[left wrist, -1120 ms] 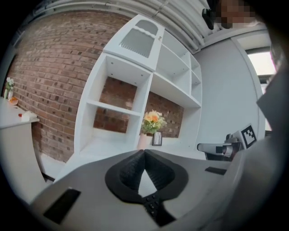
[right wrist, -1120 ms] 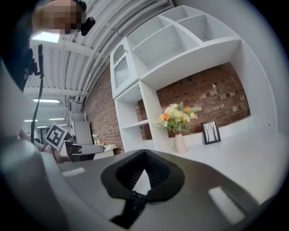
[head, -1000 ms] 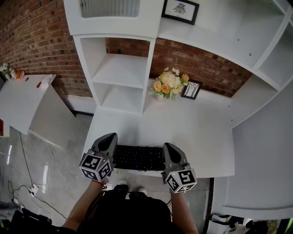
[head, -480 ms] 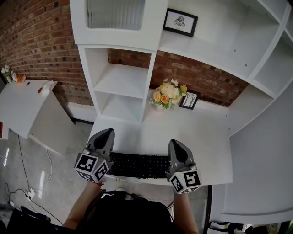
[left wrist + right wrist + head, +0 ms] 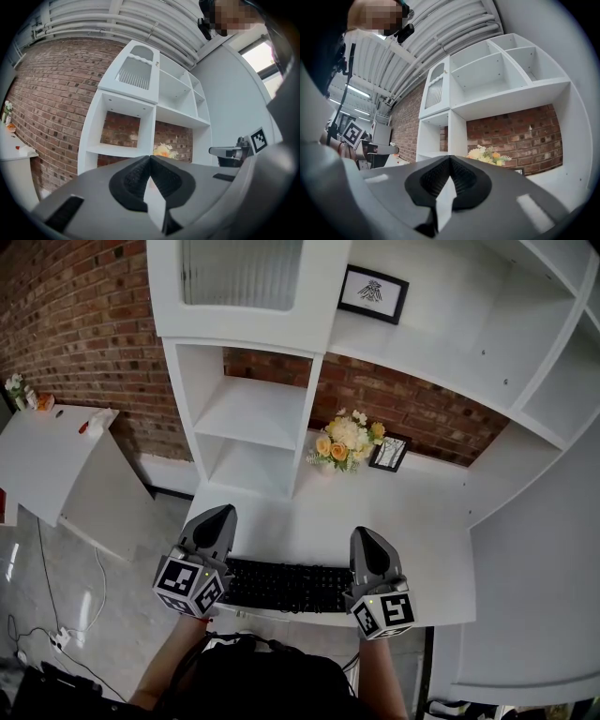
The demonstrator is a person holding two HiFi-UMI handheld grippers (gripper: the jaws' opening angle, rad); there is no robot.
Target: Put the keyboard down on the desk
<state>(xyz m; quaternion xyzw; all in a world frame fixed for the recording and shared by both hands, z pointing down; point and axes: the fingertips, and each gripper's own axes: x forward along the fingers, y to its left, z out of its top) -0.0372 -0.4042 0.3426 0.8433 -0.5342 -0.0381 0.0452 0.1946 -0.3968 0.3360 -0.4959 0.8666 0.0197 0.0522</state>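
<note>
The black keyboard lies crosswise over the near edge of the white desk, between my two grippers. Its ends are hidden behind them, so I cannot tell whether they touch it. My left gripper is at its left end and my right gripper at its right end; both point away from me toward the shelves. In the left gripper view the left gripper is shut with nothing between the pads. The right gripper looks the same in its own view. No keyboard shows in either gripper view.
A white shelf unit rises at the back of the desk against a brick wall. A flower bouquet and a small framed picture stand at the back. A side table is at the left. Cables lie on the floor.
Both grippers have come up a little, the keyboard still between them. The right gripper has shifted slightly right. The head view has tilted up and shows more of the shelves.
</note>
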